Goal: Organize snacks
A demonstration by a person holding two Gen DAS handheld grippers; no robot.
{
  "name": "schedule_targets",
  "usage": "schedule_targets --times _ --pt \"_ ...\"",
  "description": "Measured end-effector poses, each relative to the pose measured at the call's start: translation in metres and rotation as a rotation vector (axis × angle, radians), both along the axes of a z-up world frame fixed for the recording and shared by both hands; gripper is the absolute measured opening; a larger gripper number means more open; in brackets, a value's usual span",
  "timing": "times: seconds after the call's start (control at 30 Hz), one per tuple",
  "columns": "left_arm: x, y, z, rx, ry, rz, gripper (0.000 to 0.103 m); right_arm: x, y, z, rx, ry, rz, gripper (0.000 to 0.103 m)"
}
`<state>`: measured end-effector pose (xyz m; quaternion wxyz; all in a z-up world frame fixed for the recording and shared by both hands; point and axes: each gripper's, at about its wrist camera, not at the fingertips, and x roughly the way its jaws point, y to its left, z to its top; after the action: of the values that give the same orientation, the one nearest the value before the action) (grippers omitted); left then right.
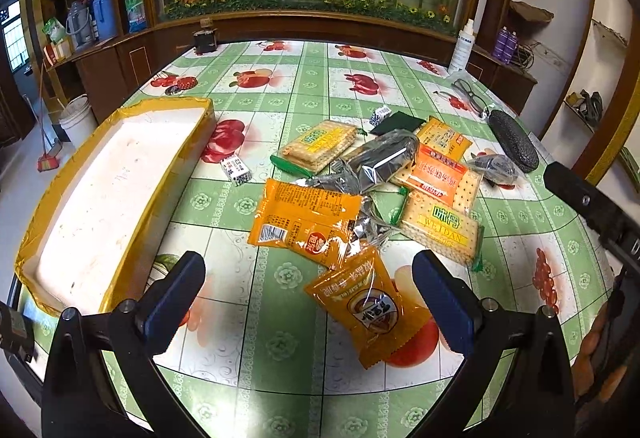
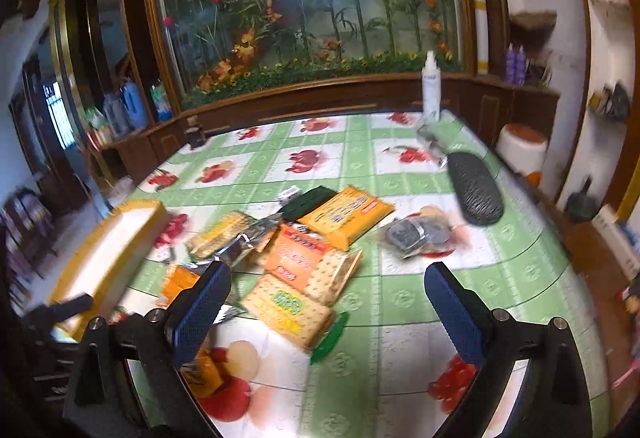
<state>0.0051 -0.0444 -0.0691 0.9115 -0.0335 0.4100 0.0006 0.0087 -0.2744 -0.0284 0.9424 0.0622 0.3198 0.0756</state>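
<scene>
Hovering wide open, left gripper (image 1: 308,296) straddles the nearest orange snack packet (image 1: 370,312).

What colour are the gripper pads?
Dark blue, textured pads; clearest in the left wrist view.

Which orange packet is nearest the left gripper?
The round-logo orange packet, lying between the open left gripper fingers. The barcode packet lies farther off, beside the pile.
</scene>
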Motion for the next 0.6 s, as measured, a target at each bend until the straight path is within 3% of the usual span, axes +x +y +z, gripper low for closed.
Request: schedule_targets --times 0.07,0.17,0.43,0.5,0.6 --pt "0.001 -0.003 -0.009 0.023 0.026 -0.002 0.103 0.004 -0.002 -0.004 0.013 0.026 0.024 0.099" --pt "-0.001 -0.006 -0.026 0.000 0.076 -0.024 0.103 0.007 0.001 -0.015 0.046 0.083 0.171 0.099" --pt "0.011 -0.020 -0.060 -0.022 0.183 -0.049 0.103 0.016 0.013 -0.052 -0.134 0.166 0.315 0.098" --pt "0.018 -0.017 -0.065 -0.043 0.204 -0.031 0.103 0.021 0.014 -0.060 -0.146 0.180 0.343 0.096" --pt "0.026 -0.017 -0.067 -0.004 0.210 -0.012 0.103 0.029 0.020 -0.069 -0.144 0.196 0.389 0.095"
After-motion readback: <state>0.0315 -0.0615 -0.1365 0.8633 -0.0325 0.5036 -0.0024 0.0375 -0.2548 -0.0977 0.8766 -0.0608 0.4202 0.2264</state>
